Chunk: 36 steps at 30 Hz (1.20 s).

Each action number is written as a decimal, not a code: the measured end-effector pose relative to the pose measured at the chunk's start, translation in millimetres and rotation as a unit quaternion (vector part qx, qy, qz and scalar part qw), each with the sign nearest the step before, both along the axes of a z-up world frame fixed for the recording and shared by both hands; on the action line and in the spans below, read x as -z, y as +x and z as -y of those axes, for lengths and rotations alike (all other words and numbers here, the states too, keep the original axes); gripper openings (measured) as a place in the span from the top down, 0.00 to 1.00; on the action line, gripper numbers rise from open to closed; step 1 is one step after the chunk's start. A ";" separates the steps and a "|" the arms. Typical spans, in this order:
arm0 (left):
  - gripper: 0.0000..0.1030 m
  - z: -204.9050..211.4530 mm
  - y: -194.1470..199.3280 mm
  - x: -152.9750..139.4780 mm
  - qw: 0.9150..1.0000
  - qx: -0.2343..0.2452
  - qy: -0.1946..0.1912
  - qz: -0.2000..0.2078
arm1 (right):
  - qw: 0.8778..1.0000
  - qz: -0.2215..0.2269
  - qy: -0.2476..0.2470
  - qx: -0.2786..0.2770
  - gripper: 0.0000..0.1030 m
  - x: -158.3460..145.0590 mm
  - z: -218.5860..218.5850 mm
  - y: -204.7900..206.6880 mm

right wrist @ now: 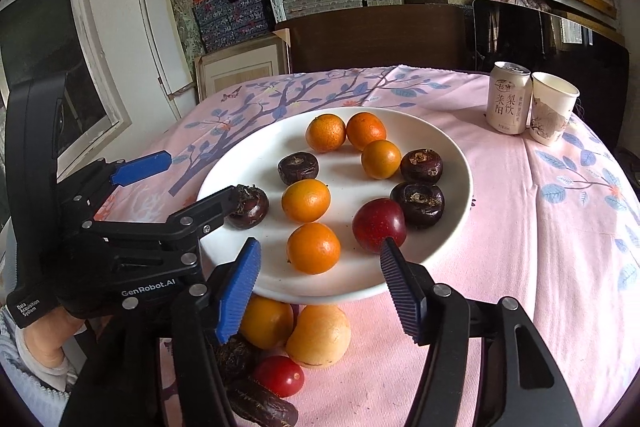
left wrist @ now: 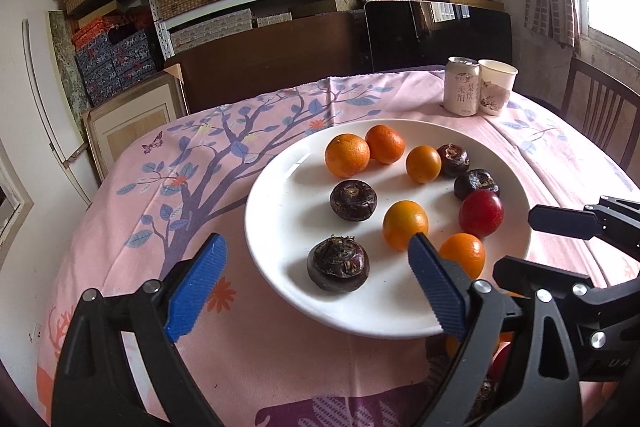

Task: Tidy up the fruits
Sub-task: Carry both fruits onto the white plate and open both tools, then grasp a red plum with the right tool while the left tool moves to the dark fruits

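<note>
A white plate (left wrist: 280, 211) (right wrist: 452, 163) on the pink tablecloth holds several small oranges (left wrist: 405, 225) (right wrist: 313, 248), several dark water chestnuts (left wrist: 338, 264) (right wrist: 418, 203) and a red plum (left wrist: 480, 213) (right wrist: 379, 225). My left gripper (left wrist: 316, 259) is open, its fingers either side of the plate's near edge, empty. My right gripper (right wrist: 318, 259) is open and empty over the plate's near rim. In front of the plate lie an orange (right wrist: 266, 323), a yellow fruit (right wrist: 320, 337), a cherry tomato (right wrist: 279, 375) and dark fruits (right wrist: 260, 405).
A drink can (left wrist: 462, 86) (right wrist: 508, 98) and a paper cup (left wrist: 496, 87) (right wrist: 553, 108) stand at the table's far right. Dark chairs (left wrist: 280, 59) stand behind the table, with shelves of boxes beyond. Each gripper shows in the other's view (left wrist: 568, 259) (right wrist: 132, 223).
</note>
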<state>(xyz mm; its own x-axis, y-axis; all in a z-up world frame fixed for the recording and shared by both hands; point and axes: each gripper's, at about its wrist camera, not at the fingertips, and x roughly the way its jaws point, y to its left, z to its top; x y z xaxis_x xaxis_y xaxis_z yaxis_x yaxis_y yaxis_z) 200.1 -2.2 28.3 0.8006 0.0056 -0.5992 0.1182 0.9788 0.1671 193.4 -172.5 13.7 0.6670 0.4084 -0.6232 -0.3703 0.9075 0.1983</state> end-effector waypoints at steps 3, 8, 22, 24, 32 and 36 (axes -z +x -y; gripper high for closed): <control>0.10 -1.9 -6.7 -0.1 1.000 -0.004 0.000 0.004 | 1.000 0.001 0.002 0.002 0.39 -0.1 4.5 -5.2; 0.08 -5.1 -16.3 1.3 1.000 -0.011 0.000 0.007 | 1.000 -0.004 0.007 0.007 0.34 2.6 12.1 -15.8; 0.05 -10.3 -48.3 12.4 1.000 -0.018 0.002 0.002 | 0.999 -0.030 0.012 -0.011 0.15 17.9 25.9 -68.5; 0.05 -12.1 -51.3 12.7 1.000 -0.020 0.001 0.002 | 0.999 -0.033 0.010 -0.015 0.11 20.4 25.6 -74.4; 0.05 -17.3 -54.3 13.5 1.000 -0.030 -0.004 0.001 | 0.997 -0.063 -0.005 -0.042 0.07 29.7 17.1 -83.0; 0.05 -16.3 -53.2 14.7 1.000 -0.030 0.001 -0.002 | 0.996 -0.075 -0.019 -0.049 0.07 34.5 11.0 -83.4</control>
